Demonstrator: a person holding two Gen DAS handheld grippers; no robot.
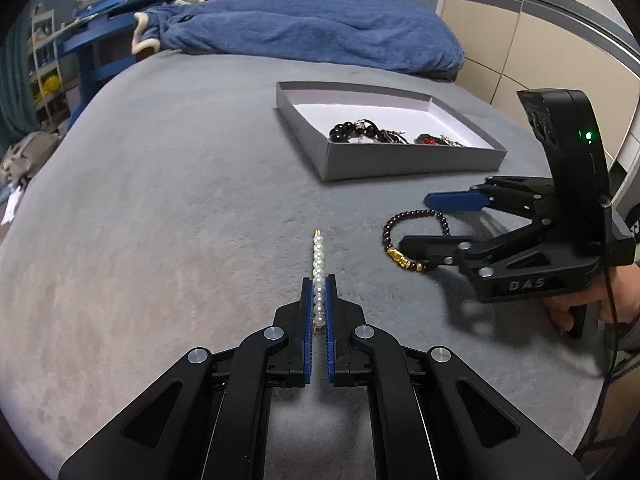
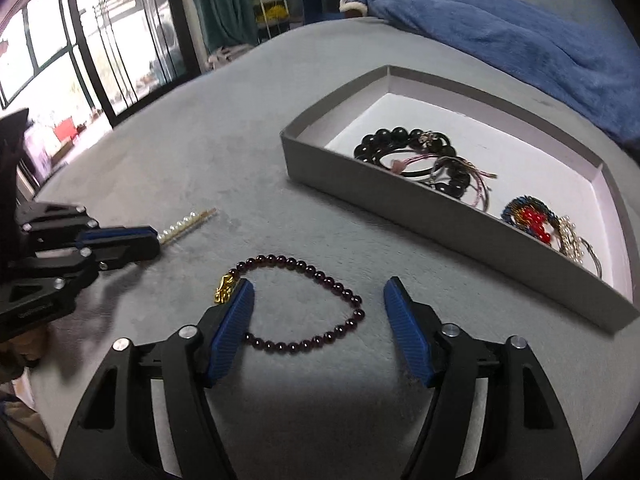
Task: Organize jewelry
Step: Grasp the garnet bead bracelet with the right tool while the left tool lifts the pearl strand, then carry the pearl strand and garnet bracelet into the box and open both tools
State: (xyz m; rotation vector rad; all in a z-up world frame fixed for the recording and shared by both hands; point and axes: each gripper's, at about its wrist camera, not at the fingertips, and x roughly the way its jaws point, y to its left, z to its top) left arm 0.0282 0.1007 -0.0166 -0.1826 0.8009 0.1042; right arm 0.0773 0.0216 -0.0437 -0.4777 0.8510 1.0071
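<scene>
Pearls sit pinched between the blue ribbed pads of the left gripper (image 1: 319, 292): the straight white pearl strand with a gold clasp (image 1: 318, 264) lies along the gap on the grey plush bed (image 1: 160, 220), its clasp end pointing away toward the box. Lifting it well looks like a matter of rising straight up while keeping the squeeze, since round beads may roll out of a loose pinch; the free end will likely droop, so it should clear the box wall before lowering.

Beside it to the right, the right gripper (image 2: 318, 300) is spread wide and low over the dark garnet bead bracelet with a gold charm (image 2: 304, 304). One finger already lies inside the loop near the charm, the other outside the far arc. Closing there should catch one run of beads; pressing the tips down into the soft cover first would probably help them get under the beads rather than push the loop away.

Farther on, toward the bed's far side, stands the shallow grey cardboard box with a white floor (image 2: 360, 176), holding black bead bracelets (image 2: 400, 140) and a red beaded brooch (image 2: 532, 216); its bare far corner seems the best landing place. A blue fleece blanket (image 1: 320, 28) lies behind.
</scene>
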